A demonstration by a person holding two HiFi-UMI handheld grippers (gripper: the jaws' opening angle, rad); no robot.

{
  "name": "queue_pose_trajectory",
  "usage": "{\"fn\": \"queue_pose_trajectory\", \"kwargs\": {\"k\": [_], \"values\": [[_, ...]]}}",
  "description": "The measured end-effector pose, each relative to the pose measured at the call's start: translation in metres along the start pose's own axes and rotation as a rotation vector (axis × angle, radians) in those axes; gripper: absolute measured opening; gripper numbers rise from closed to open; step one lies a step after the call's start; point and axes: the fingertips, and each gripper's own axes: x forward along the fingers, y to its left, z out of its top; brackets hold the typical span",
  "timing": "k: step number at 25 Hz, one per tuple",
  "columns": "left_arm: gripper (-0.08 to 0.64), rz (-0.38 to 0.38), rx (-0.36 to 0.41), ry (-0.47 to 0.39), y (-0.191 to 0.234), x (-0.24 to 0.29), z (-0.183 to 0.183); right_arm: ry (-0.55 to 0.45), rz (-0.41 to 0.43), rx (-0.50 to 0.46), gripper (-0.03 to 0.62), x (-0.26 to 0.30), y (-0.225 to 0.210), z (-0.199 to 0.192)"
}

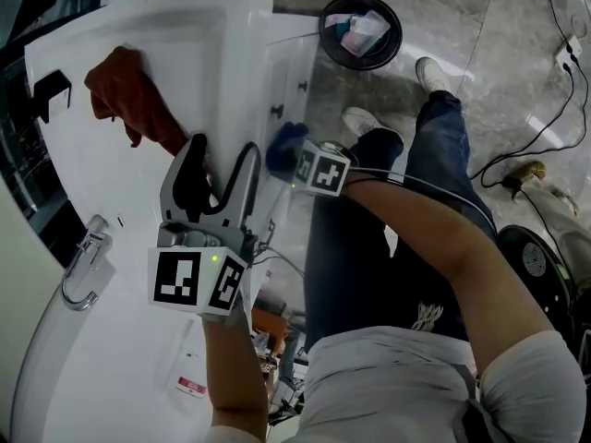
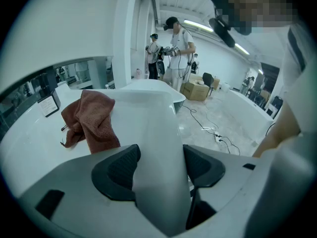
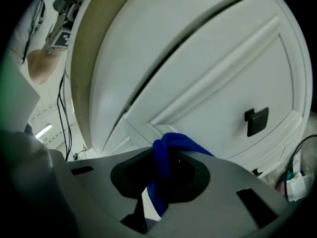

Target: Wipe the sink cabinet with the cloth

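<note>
A blue cloth (image 3: 168, 150) is bunched between the jaws of my right gripper (image 3: 161, 170), which is shut on it. In the head view that blue cloth (image 1: 284, 146) is pressed against the white cabinet front (image 1: 286, 72), beside my right gripper (image 1: 292, 158). The cabinet door (image 3: 223, 78) fills the right gripper view, with a black knob (image 3: 256, 120) at the right. My left gripper (image 1: 218, 172) is open over the white counter (image 1: 185, 35), near its front rim. The rim (image 2: 158, 133) runs between the spread jaws of my left gripper (image 2: 159, 165). A brown cloth (image 1: 125, 90) (image 2: 91, 120) lies crumpled on the counter beyond it.
A chrome faucet (image 1: 83, 266) stands on the counter at the near left. A black bin (image 1: 360, 30) with rubbish sits on the floor by the cabinet's far end. Cables (image 1: 545, 118) and a fan (image 1: 540, 257) lie at the right. People (image 2: 173, 43) stand far off.
</note>
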Motion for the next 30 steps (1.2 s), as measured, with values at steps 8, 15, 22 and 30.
{"fn": "queue_pose_trajectory", "kwargs": {"k": [8, 15, 22, 30], "values": [[0.270, -0.001, -0.002, -0.001, -0.001, 0.000, 0.000, -0.130, -0.030, 0.092, 0.061, -0.023, 0.024, 0.038], [0.270, -0.004, 0.002, -0.001, 0.000, 0.000, -0.002, -0.239, -0.034, 0.109, 0.061, -0.054, 0.025, 0.074], [0.270, 0.002, -0.002, -0.005, 0.001, 0.002, -0.005, -0.239, -0.119, 0.127, 0.062, -0.107, 0.004, 0.101], [0.272, 0.006, -0.009, -0.010, -0.001, 0.012, -0.006, -0.220, -0.226, 0.079, 0.062, -0.194, -0.019, 0.148]]}}
